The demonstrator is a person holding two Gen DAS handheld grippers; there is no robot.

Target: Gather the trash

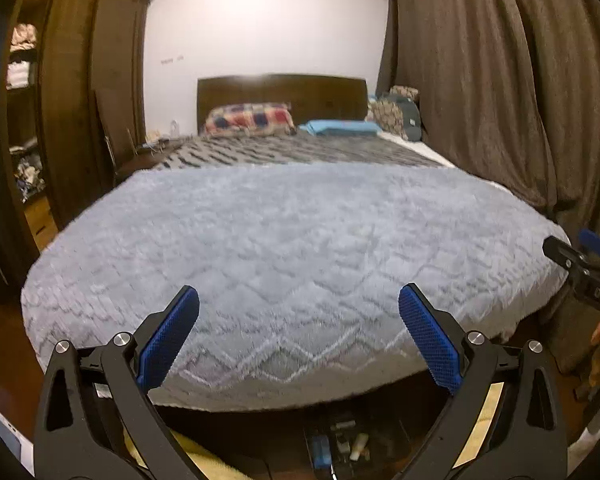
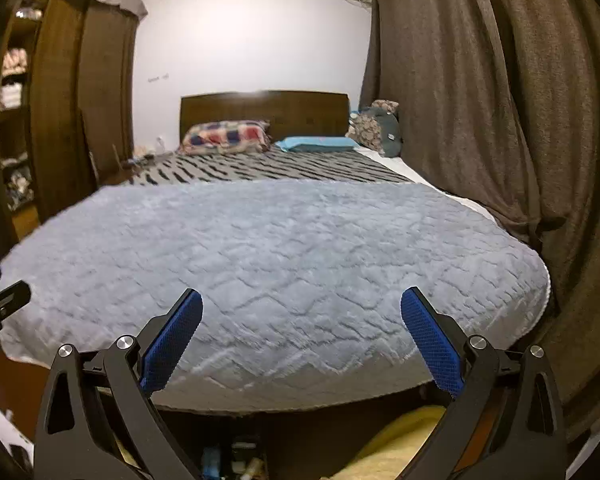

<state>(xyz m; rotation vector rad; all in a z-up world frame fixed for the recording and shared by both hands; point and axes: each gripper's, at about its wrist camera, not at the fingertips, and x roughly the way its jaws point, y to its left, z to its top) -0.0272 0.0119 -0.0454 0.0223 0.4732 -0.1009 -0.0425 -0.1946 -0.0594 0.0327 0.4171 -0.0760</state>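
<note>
Both my tongs — left gripper and right gripper — gape wide, holding nothing, above the grey blanket. No trash shows on it; small bits lie below, under the bed's foot — nearer my left.

The fluffy light-grey blanket is showing a pale zigzag pattern. The flat bed sheet is displaying grey and black stripes. The checked pillow is showing red, blue and cream squares beside the plain turquoise pillow. The brown curtains are hanging unpatterned.
</note>
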